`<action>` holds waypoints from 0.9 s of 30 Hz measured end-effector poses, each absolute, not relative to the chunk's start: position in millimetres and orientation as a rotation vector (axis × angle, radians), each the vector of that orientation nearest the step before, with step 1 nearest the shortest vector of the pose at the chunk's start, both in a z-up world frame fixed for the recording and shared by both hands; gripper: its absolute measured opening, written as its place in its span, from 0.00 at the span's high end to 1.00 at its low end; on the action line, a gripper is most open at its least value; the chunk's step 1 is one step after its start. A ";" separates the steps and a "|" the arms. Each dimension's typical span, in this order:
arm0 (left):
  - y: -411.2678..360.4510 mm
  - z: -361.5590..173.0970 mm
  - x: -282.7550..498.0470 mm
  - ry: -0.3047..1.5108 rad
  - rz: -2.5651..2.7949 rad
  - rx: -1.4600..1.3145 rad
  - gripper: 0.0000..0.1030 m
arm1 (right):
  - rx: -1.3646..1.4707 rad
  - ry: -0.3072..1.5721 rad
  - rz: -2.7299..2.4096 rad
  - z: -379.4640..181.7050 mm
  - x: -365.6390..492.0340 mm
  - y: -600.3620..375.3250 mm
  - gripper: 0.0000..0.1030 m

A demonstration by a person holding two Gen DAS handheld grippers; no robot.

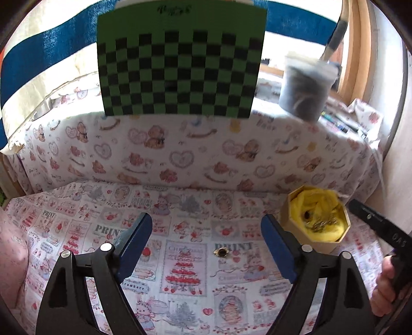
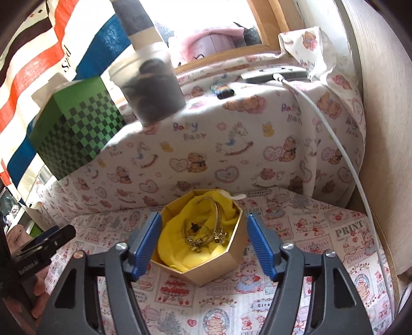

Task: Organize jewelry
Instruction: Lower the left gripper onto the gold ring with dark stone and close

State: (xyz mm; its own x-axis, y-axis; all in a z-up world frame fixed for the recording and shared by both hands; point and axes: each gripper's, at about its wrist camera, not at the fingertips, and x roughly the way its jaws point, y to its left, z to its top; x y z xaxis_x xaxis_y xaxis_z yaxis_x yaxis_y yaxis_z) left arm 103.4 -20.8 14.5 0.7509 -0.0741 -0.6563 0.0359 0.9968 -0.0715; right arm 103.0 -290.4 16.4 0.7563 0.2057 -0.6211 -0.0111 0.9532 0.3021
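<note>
Between open left gripper fingers, gold ring on printed cloth

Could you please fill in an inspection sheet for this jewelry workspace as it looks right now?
Surface: printed cloth covers the work area.
Job's things: octagonal box, yellow-lined, holds gold jewelry; one small gold piece lies loose on the cloth.
Clutter: checkered green box, clear tub, pens on the raised ledge.
Grippers: left gripper open, empty; right gripper open, straddling the box.
Cables: white cable runs down the right side.
Surroundings: striped fabric, window frame.
</note>
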 end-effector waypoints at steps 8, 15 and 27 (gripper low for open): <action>-28.4 -13.4 111.9 0.786 -0.052 -0.002 0.17 | 0.286 0.726 0.093 10.3 106.1 -290.8 0.32; -35.4 -23.7 117.5 0.822 -0.079 0.009 0.17 | 0.260 0.735 0.089 8.3 107.7 -283.6 0.32; -43.5 -31.8 117.4 0.848 -0.117 0.001 0.17 | 0.232 0.745 0.095 5.2 110.0 -280.0 0.31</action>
State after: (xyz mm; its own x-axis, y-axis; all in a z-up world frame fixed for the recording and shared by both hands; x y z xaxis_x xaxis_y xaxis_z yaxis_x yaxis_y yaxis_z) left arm 117.4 -43.5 -31.8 0.6556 -0.1027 -0.7481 0.1031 0.9936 -0.0460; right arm 110.0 -280.0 5.2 0.7325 0.1675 -0.6598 -0.0037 0.9702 0.2422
